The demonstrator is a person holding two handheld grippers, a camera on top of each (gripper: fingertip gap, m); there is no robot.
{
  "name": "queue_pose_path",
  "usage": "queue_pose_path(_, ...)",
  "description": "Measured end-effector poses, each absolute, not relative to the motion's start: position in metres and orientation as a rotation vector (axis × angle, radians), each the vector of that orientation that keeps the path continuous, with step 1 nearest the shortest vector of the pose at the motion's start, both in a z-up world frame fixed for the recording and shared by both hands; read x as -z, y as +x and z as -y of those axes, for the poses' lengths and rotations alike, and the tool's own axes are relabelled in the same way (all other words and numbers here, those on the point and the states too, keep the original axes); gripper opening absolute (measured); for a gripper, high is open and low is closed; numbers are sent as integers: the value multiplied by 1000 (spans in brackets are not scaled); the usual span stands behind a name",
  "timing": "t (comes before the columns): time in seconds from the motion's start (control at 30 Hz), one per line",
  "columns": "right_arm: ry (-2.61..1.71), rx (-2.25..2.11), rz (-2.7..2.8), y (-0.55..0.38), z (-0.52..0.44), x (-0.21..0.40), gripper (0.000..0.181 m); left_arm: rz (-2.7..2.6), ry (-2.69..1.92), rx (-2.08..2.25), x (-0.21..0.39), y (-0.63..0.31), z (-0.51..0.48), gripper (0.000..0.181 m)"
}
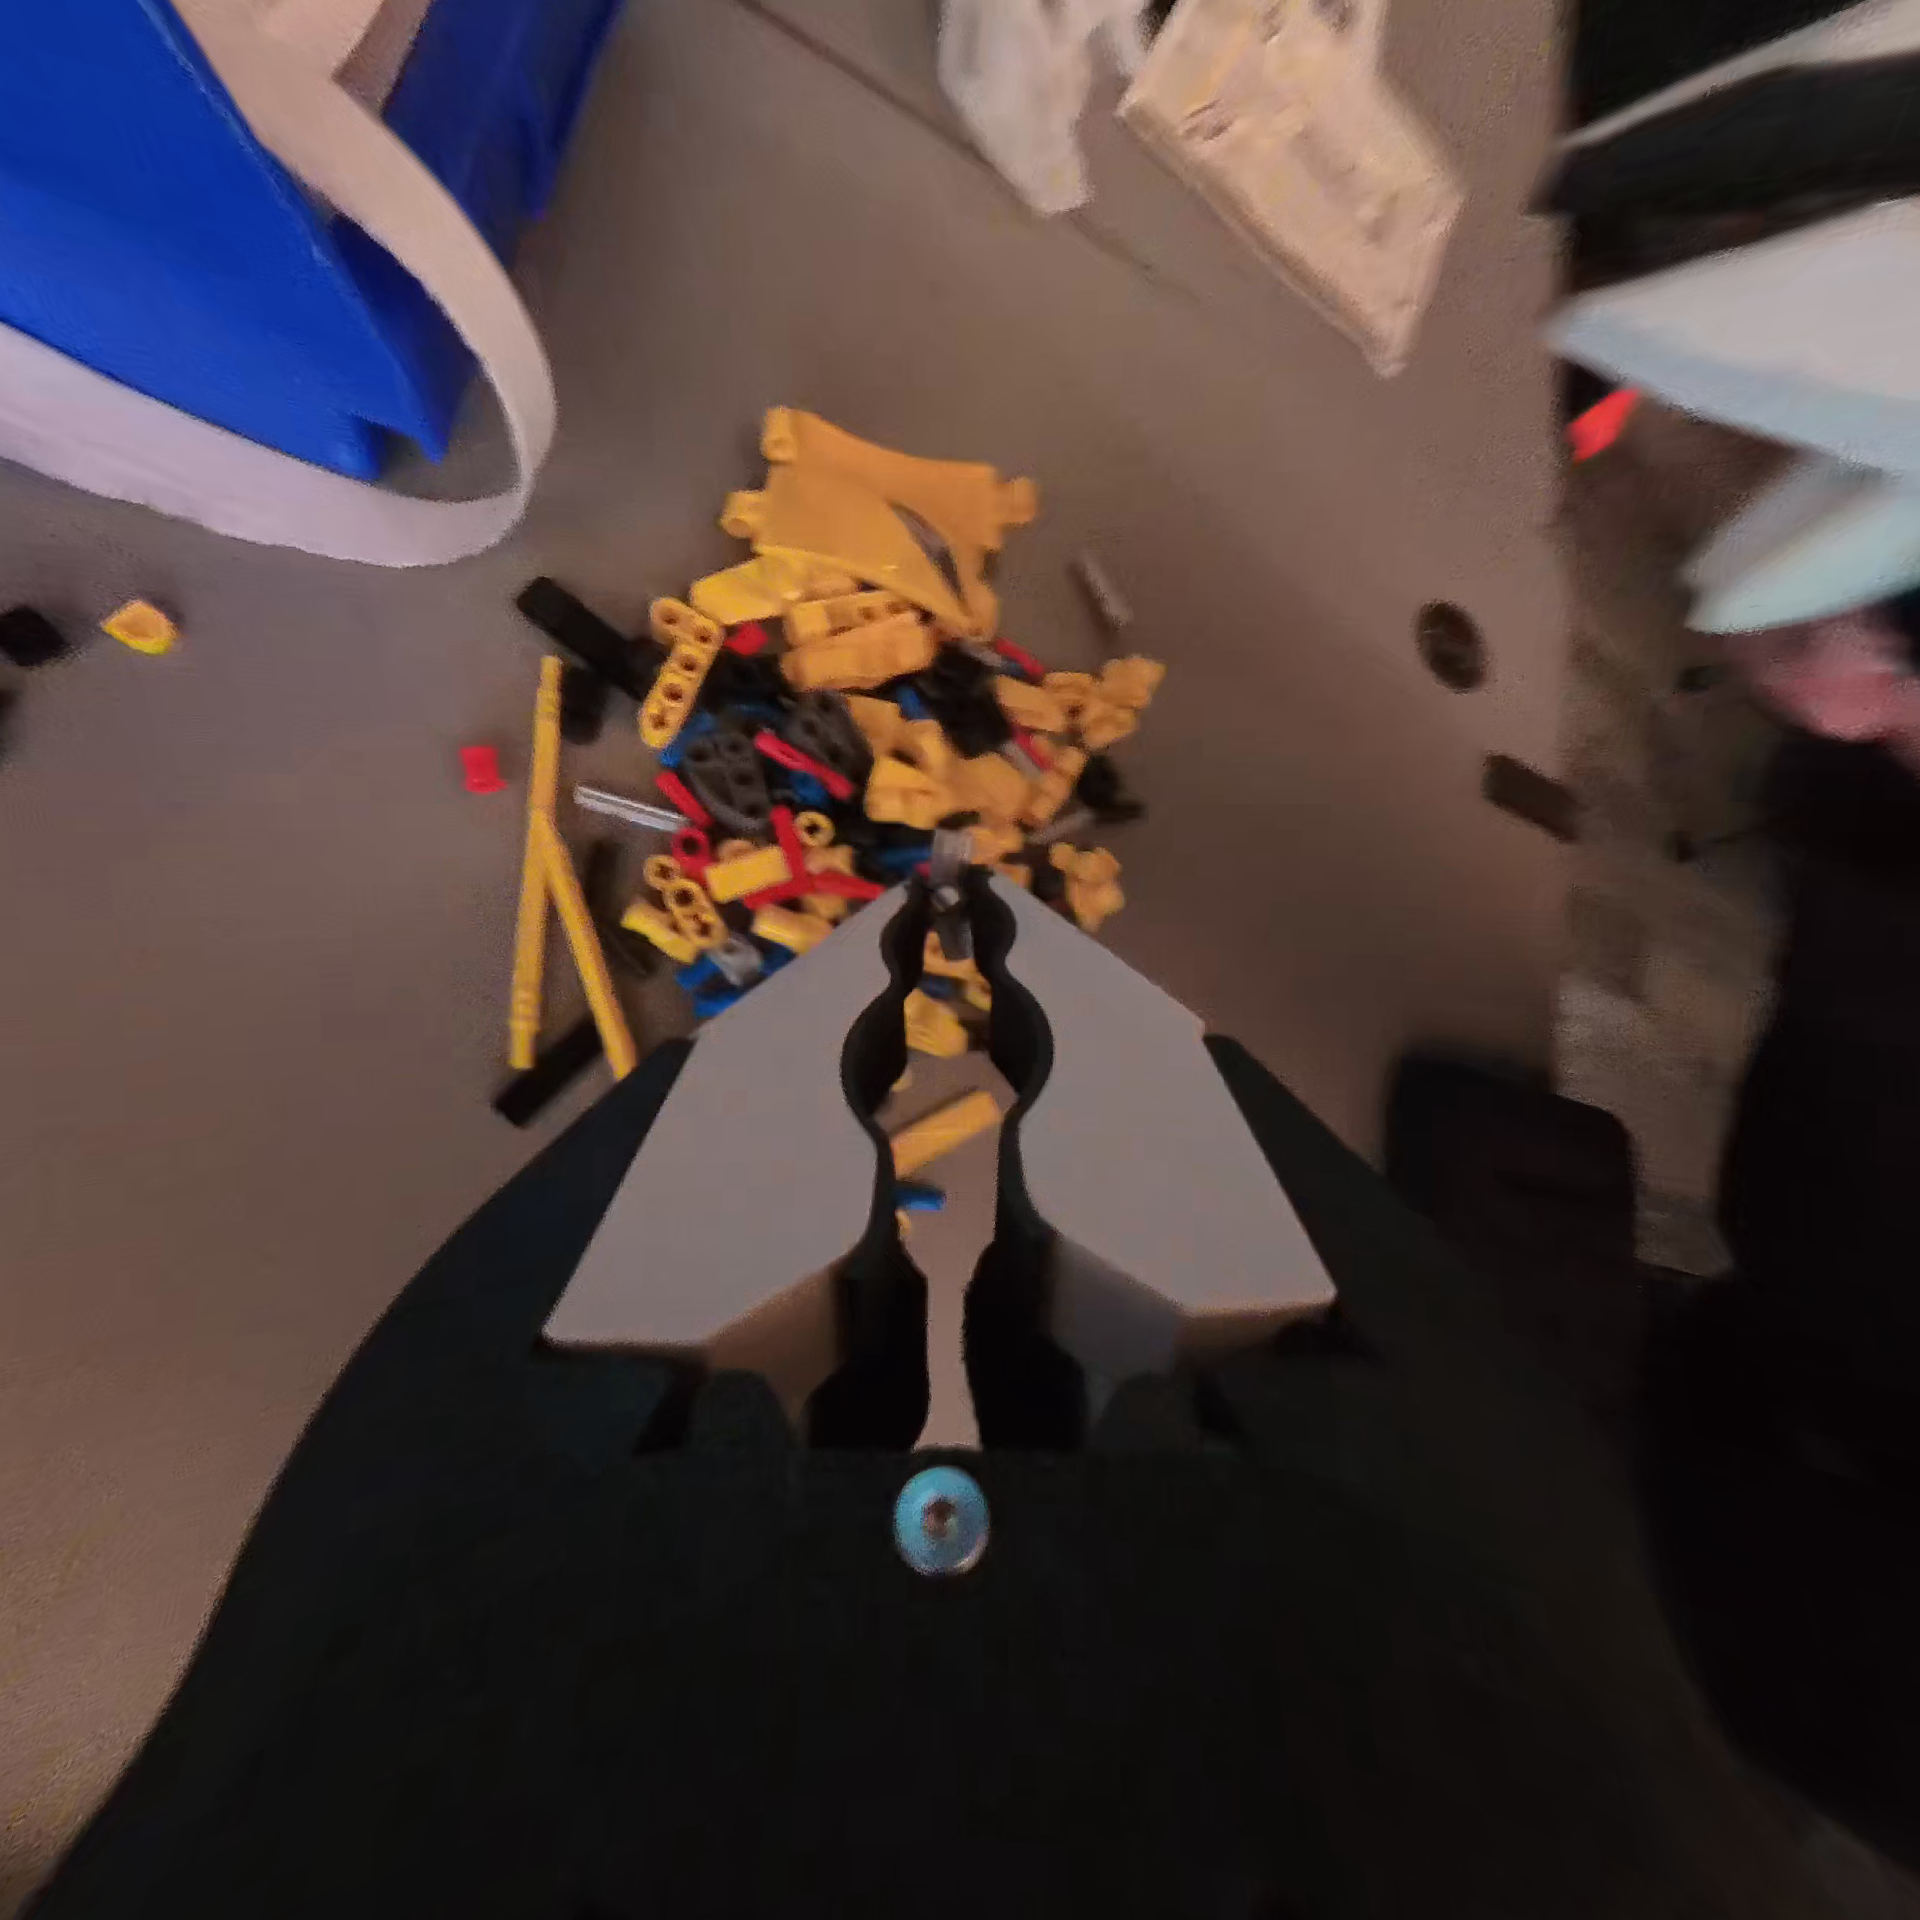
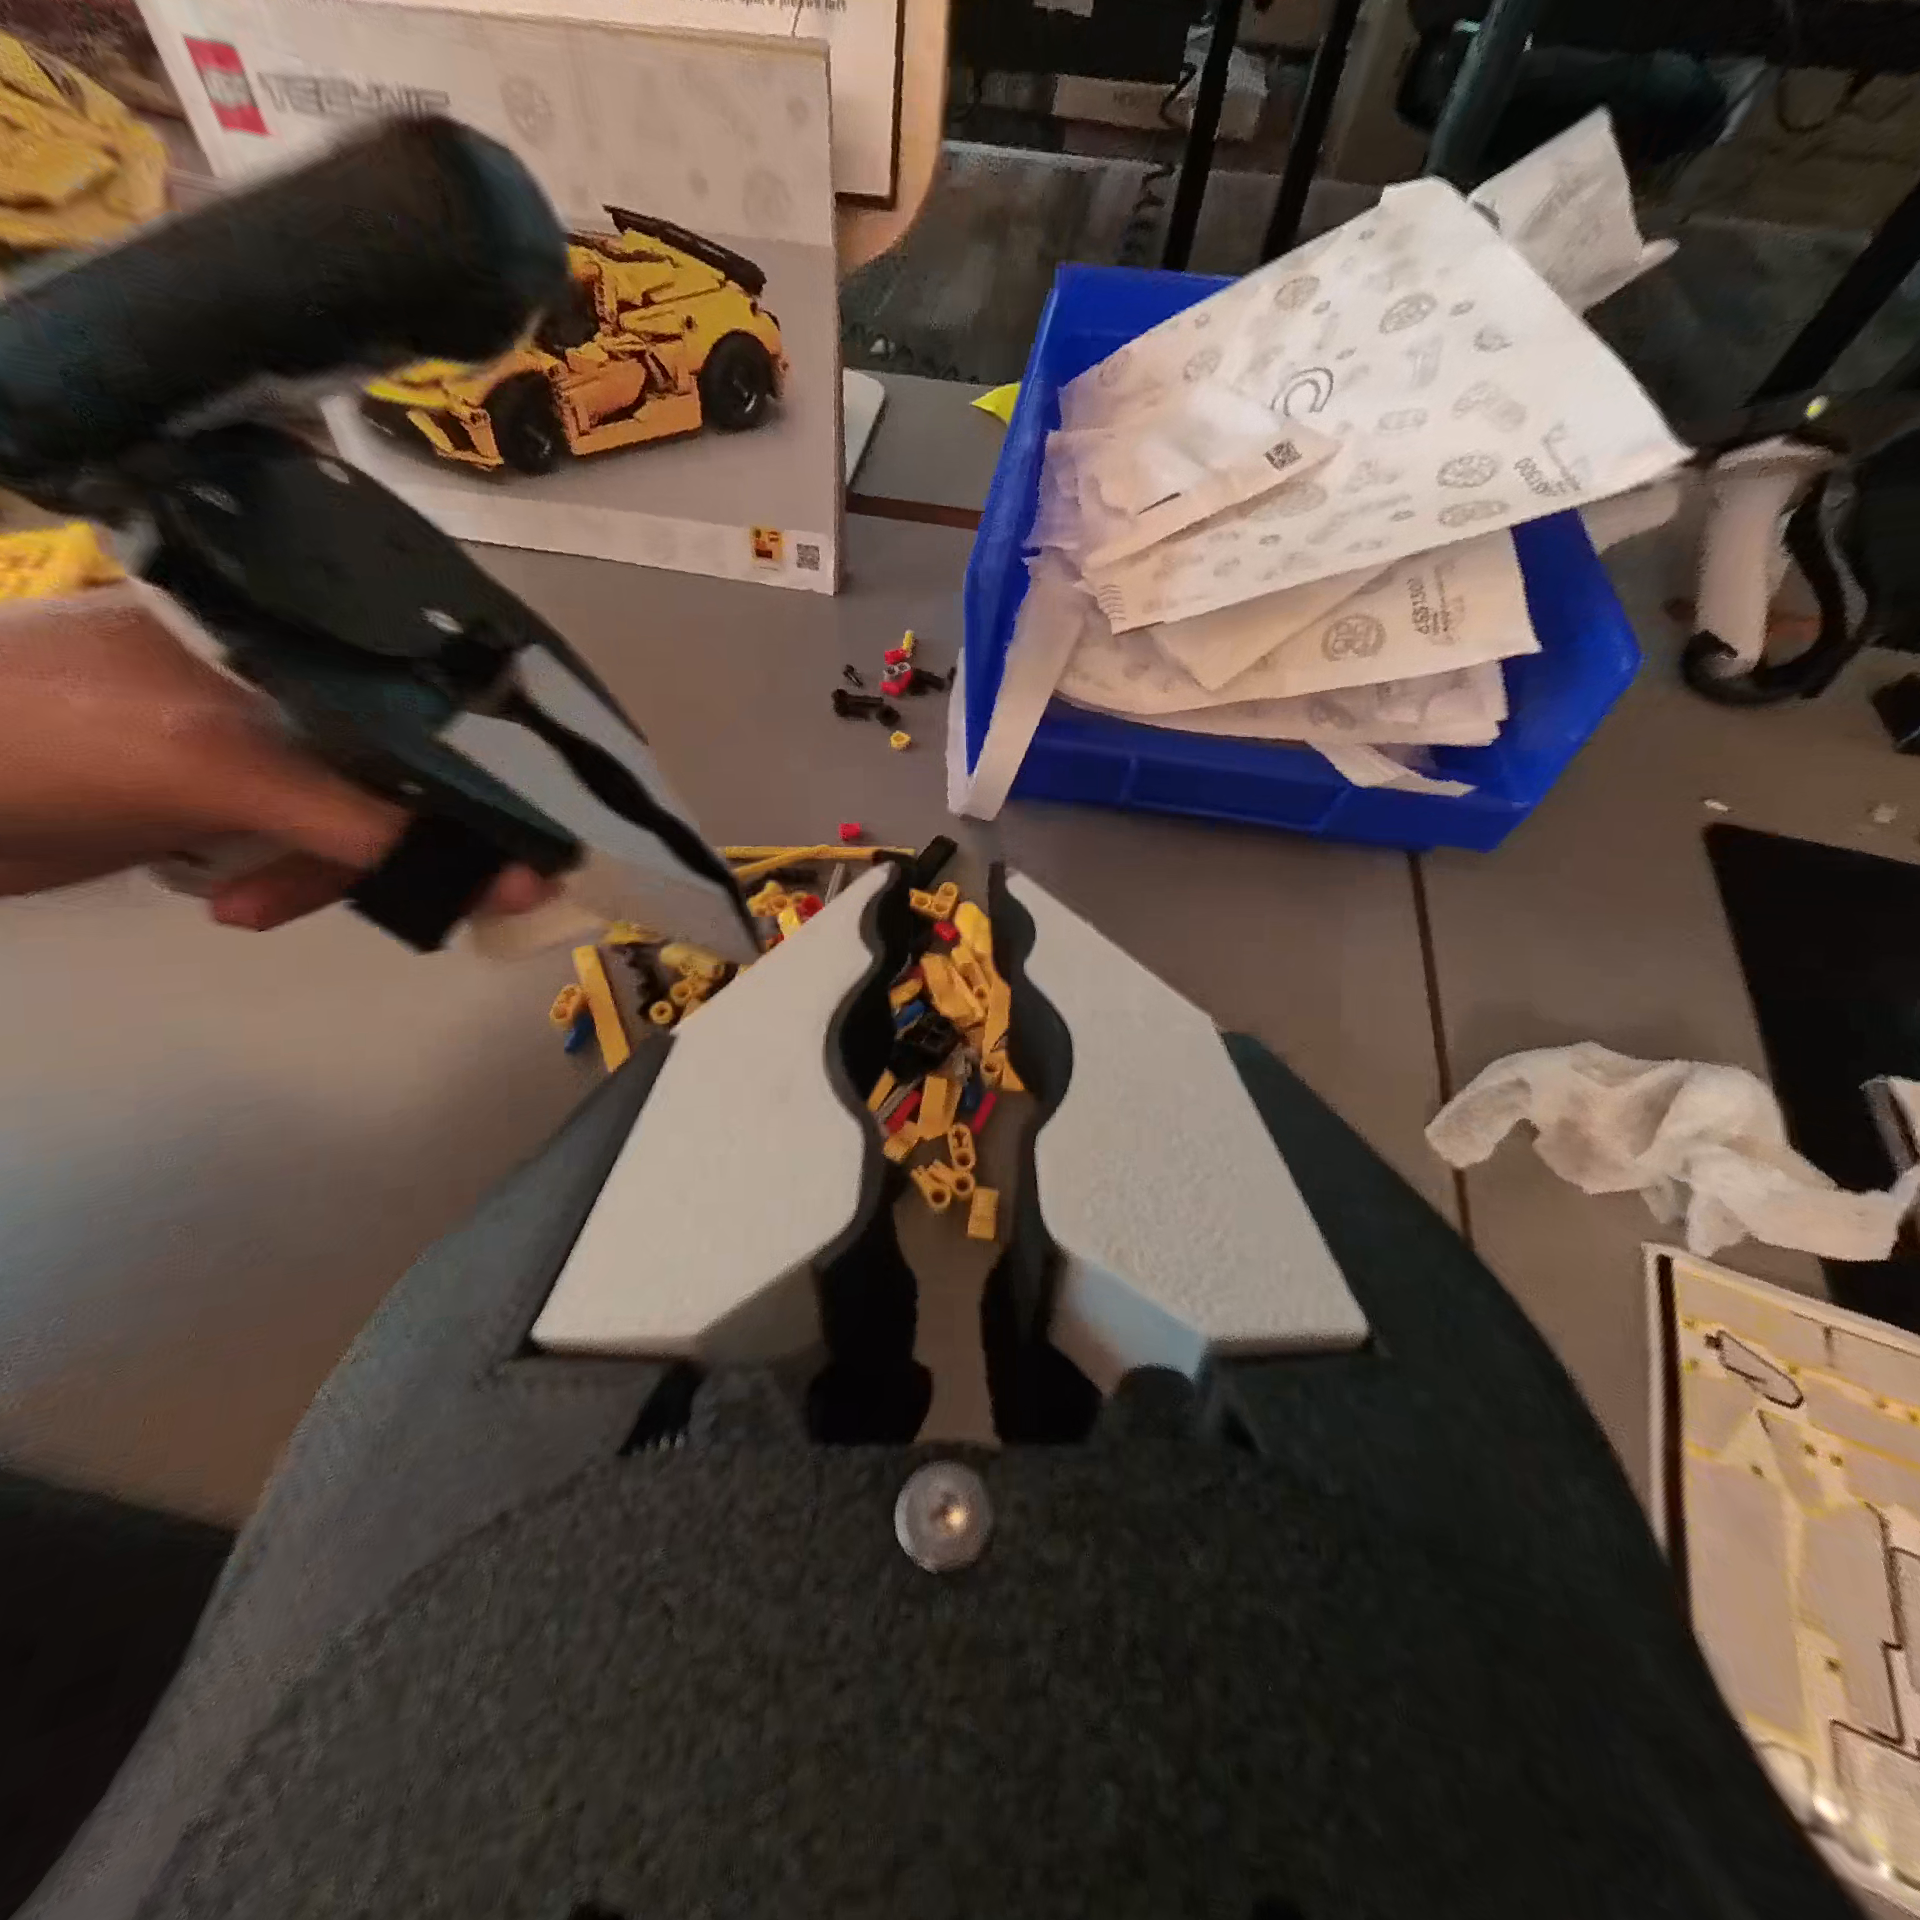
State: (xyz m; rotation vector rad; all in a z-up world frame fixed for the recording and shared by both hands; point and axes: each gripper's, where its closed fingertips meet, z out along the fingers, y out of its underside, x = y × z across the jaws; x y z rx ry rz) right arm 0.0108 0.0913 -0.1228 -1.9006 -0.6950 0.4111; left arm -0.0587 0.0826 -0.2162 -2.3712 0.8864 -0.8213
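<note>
Left gripper: tips seen nearly together, pinched on a small grey pin; the pin is held just above the near edge of the pile. Also seen in the right wrist view, gripped by a hand, tips pointed down at the pile's left edge.
Right gripper: fingers seen a little apart, nothing held between them; hovering over the pile, black tips near a black piece at the far edge.
Grey pin: short, stubby, translucent grey plastic; detail lost to blur.
Pile of plastic building pieces: heaped loosely on the table, centre of both views; mostly yellow, mixed with black, red and blue. Beams with round holes, thin red axles, dark rounded plates and one large yellow curved panel at the far side can be made out. All hard, glossy plastic.
Long yellow rods: two thin ribbed sticks crossed in a V, left of the pile.
Stray pieces: a red one and a yellow one lie apart to the left; a small cluster sits near the bin.
Table: flat, matte grey-brown top.
Blue bin: rigid plastic, rectangular, stuffed with crumpled white printed paper bags.
Box: cardboard, stood upright behind the pile, yellow toy car pictured on it.
Crumpled white bag: soft, wrinkled, to the right on the table.
Booklet: open pages with yellow diagrams, lower right.
</note>
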Motion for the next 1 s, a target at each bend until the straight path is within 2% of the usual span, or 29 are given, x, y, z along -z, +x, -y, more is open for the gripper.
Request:
queue_pose_path(0.03,-1907,-443,674,15,-91,122,14,-900,-2395,742,224,-59,-90,7)
queue_pose_path(0.1,-1899,-498,630,24,-92,117,14,-902,-2400,643,228,-59,-102,20)
queue_pose_path(0.23,-1866,-547,584,37,-92,108,13,-808,-2336,687,200,-60,-112,39)
queue_pose_path(0.47,-1868,-513,689,21,-81,108,13,-782,-2134,831,108,-93,-79,39)
queue_pose_path(0.63,-1795,-472,888,-20,-63,105,17,-825,-1914,676,71,-172,-5,37)
queue_pose_path(0.77,-1546,-647,1305,-114,-1,119,41,-788,-1879,678,98,-250,81,35)
queue_pose_path(0.87,-1408,-738,1639,-189,63,156,41,-703,-2005,629,150,-307,129,32)
queue_pose_path(1.0,-1341,-937,1818,-269,124,192,34,-789,-2148,386,216,-353,162,32)
